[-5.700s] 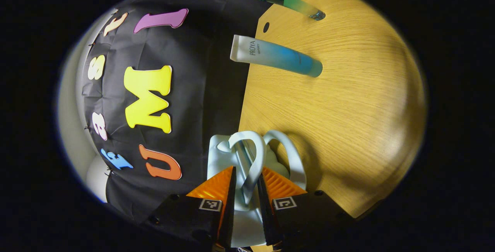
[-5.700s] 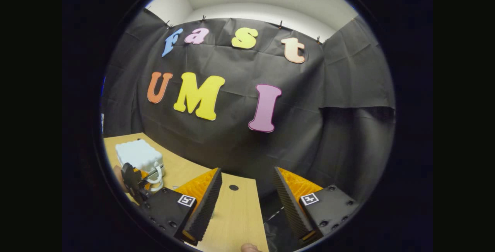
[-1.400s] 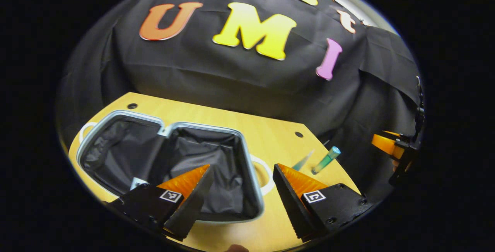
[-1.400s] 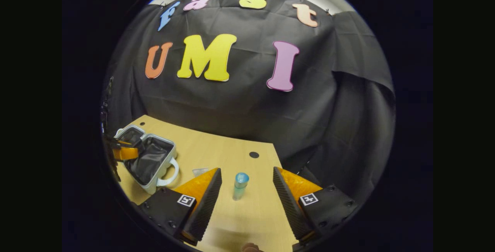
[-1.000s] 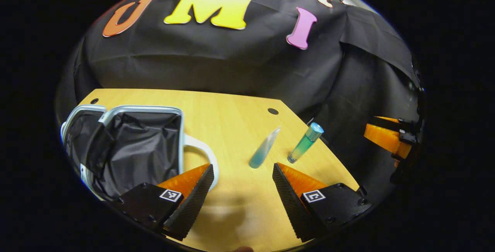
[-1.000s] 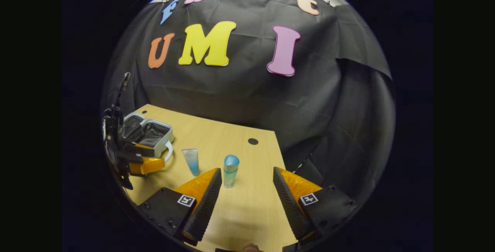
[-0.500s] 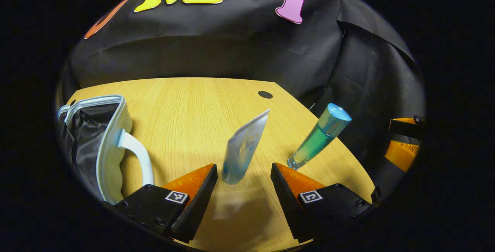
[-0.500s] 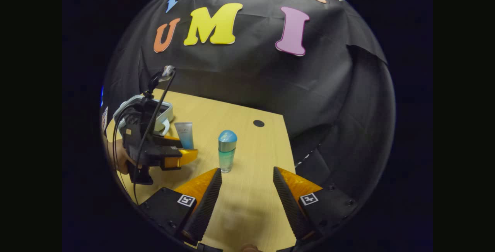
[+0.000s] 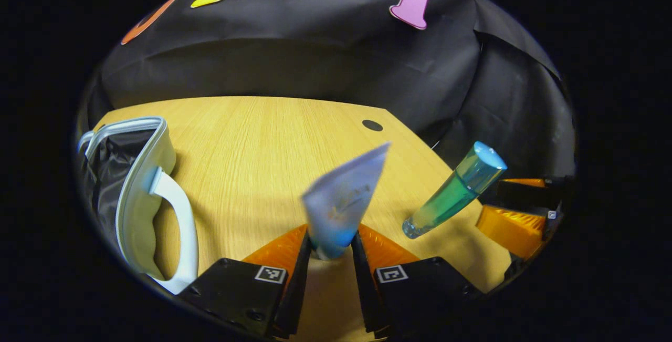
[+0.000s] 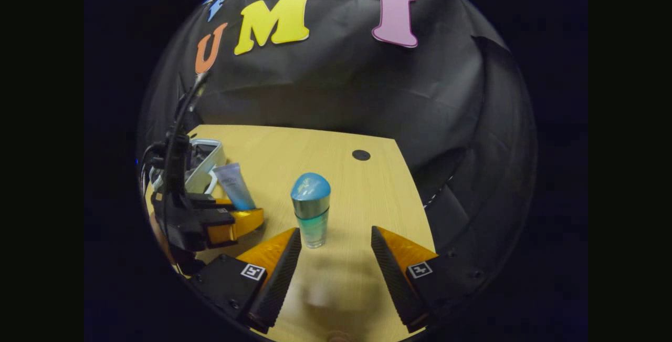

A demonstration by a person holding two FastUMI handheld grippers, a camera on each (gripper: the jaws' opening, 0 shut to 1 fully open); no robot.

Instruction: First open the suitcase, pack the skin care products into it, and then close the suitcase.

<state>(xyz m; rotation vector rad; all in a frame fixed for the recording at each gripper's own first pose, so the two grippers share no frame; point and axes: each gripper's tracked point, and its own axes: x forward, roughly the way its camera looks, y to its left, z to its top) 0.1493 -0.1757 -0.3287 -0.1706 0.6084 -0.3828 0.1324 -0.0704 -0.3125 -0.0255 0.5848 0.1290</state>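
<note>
Lying open, the suitcase (image 9: 142,174) awaits both products: left hand-held gripper (image 9: 329,258) clamps the tube (image 9: 341,205), right hand-held gripper (image 10: 336,258) gapes before the bottle (image 10: 311,210).

The setting was a staged recording booth, not a lived-in room. Black cloth (image 10: 336,95), creased and hung as a wall, closed off the space behind and to the right of a light wooden table (image 9: 262,137). The table had an angled far right corner with a round cable hole (image 10: 361,155) near its far edge. Household props stood on it: an open suitcase (image 9: 139,174) at the left edge, a tube (image 10: 234,184) and a bottle (image 10: 311,210) near the right edge. A cabled handheld rig (image 10: 178,195) worked over the table.
</note>
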